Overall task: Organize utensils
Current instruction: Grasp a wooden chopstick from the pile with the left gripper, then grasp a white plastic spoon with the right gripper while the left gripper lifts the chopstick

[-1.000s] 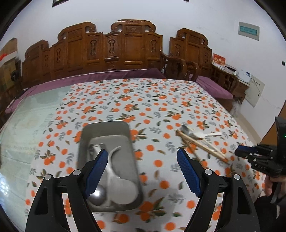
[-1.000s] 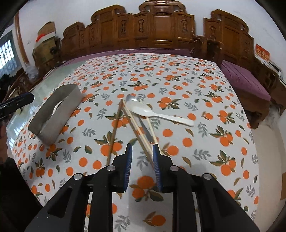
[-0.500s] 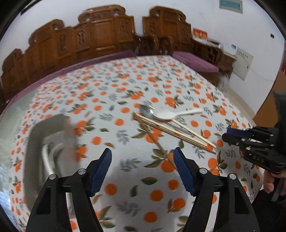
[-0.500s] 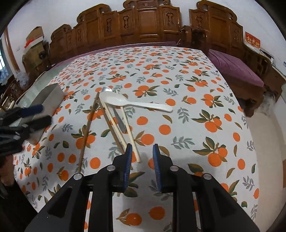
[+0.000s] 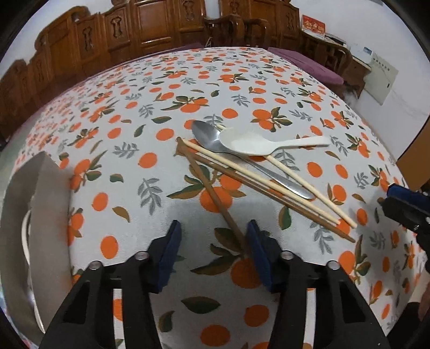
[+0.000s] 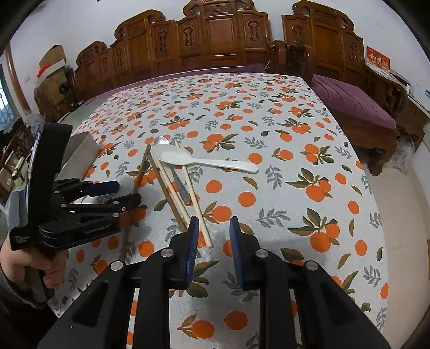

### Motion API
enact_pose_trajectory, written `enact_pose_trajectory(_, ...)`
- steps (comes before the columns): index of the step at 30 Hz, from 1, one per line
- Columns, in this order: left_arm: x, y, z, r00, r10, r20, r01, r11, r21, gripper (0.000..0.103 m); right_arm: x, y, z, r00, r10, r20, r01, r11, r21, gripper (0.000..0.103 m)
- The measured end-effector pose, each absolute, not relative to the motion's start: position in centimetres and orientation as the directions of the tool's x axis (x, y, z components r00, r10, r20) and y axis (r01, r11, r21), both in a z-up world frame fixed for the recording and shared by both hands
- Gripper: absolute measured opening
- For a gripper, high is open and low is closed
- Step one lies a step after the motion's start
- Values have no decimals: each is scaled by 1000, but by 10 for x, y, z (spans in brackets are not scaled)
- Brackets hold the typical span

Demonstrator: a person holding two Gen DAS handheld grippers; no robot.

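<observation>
Both tools gape empty: left tool [image 5: 212,247] straddles a brown chopstick [image 5: 215,198] at lower centre; closing on it likely comes next, then the tray [image 5: 40,204].

A tablecloth [image 6: 282,171] printed with oranges and green leaves fills the middle of both views, draped over a large table. Along the top of the frame runs a row of carved wooden chair backs [image 6: 223,35] — dark reddish-brown, set against a white wall [image 6: 80,24]. A purple cushioned bench [image 6: 352,99] sits at the right edge of the right wrist view, just past the cloth's corner. Cardboard boxes [image 6: 51,67] are stacked at the upper left. A red sign [image 6: 377,60] rests at the upper right — its lettering too small to read. In the left wrist view, a pale wall panel [image 5: 380,80] hangs at the upper right.
</observation>
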State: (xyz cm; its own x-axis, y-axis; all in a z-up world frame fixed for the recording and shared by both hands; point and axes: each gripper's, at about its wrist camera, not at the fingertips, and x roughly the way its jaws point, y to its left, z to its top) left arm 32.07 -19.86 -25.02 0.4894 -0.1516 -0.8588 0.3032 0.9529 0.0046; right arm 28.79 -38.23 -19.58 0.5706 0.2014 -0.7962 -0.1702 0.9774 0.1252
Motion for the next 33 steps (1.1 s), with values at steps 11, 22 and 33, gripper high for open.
enact_pose_trajectory(11,309,-158,-248,459,-170,-872,337,941,-6,6,292,-377,-199,560,197,-804,-192,976,106,26)
enact_pose_trajectory(22,301,-146,-245,451,-260,-854,377,922,-81,5,348,-366,-210,535,174,-827,-255,966,38,37)
enact_pose_trajectory(33,301,-135,-227,462,-310,-831,374,917,-135,5,407,-338,-223,469,164,-868,-363,931,-21,40)
